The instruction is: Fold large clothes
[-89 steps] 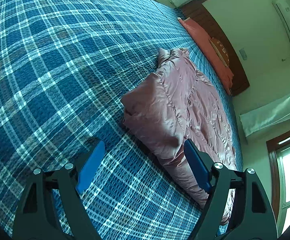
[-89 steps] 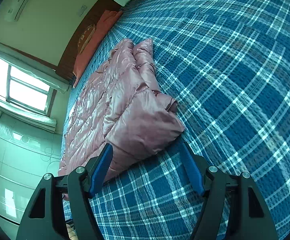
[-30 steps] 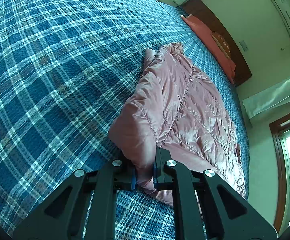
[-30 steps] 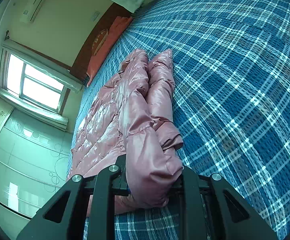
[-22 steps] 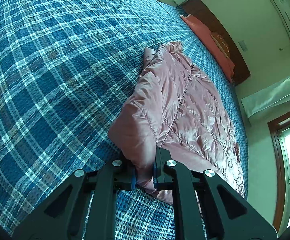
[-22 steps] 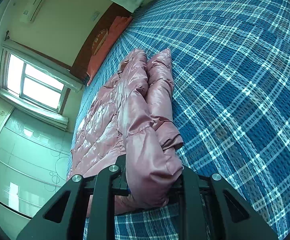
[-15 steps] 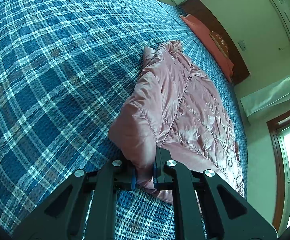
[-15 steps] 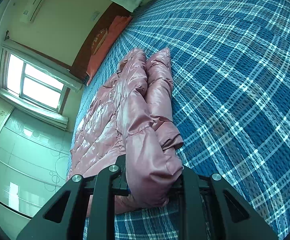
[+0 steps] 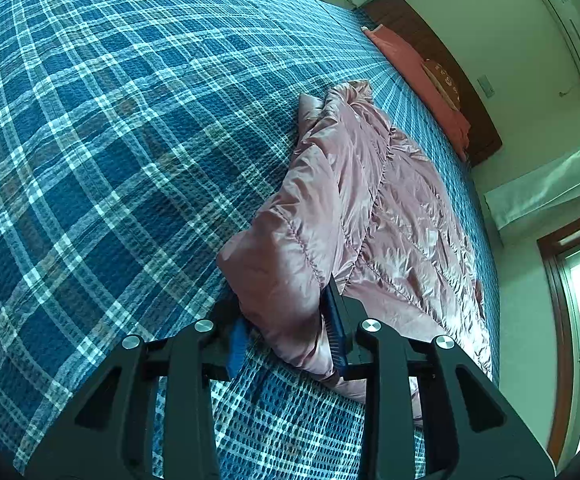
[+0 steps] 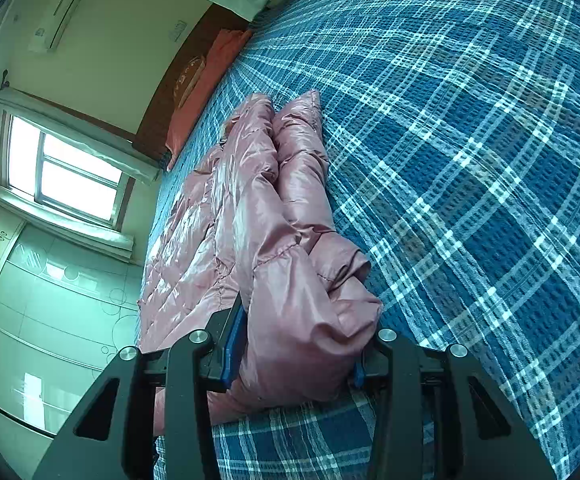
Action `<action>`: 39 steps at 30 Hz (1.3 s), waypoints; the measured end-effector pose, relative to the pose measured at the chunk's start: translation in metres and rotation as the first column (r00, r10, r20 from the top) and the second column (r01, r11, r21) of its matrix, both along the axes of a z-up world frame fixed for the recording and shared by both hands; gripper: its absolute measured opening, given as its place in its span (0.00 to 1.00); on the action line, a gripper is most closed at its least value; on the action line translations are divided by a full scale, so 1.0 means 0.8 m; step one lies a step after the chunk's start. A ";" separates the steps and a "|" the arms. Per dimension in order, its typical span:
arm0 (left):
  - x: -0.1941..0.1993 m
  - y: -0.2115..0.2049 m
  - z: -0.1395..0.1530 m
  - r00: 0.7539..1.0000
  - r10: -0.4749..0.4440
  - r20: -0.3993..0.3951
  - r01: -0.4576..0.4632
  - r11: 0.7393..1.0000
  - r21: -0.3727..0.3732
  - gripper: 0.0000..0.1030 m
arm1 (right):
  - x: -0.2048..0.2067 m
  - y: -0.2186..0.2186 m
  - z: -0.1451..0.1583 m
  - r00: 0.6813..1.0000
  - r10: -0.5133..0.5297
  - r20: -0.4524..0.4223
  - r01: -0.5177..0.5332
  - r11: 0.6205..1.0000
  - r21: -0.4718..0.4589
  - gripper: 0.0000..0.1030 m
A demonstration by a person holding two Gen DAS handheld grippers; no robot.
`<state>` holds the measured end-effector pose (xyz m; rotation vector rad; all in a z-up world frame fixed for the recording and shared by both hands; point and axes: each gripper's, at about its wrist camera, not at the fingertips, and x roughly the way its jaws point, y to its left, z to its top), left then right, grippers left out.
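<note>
A shiny pink puffer jacket [image 9: 369, 208] lies folded lengthwise on the blue plaid bedspread [image 9: 110, 140]. My left gripper [image 9: 286, 320] straddles its near corner. Its jaws are opening, and the fabric sits loose between the blue pads [image 9: 237, 340] with a dark gap at the left one. In the right wrist view the jacket [image 10: 250, 208] runs away toward the headboard. My right gripper [image 10: 297, 344] holds the bunched near end. Its jaws are opening too, but the puffed fabric still fills the gap and presses both pads.
Bedspread [image 10: 469, 160] stretches wide beside the jacket. An orange pillow [image 9: 421, 76] lies against the wooden headboard [image 9: 481, 128] at the far end. A window [image 10: 62, 172] and pale cabinets [image 10: 30, 320] stand past the bed's far side.
Both grippers' jaws have spread apart from a tight pinch on the jacket's near end. The fabric has puffed out between them. The jacket itself has stayed in place.
</note>
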<state>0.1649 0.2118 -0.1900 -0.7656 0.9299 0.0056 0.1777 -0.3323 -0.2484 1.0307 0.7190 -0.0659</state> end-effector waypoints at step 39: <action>0.063 -0.176 0.082 0.956 -0.294 0.006 0.219 0.727 0.650 0.42 | 0.112 0.179 0.124 0.956 0.250 -0.153 -0.290 0.731 -0.618 0.48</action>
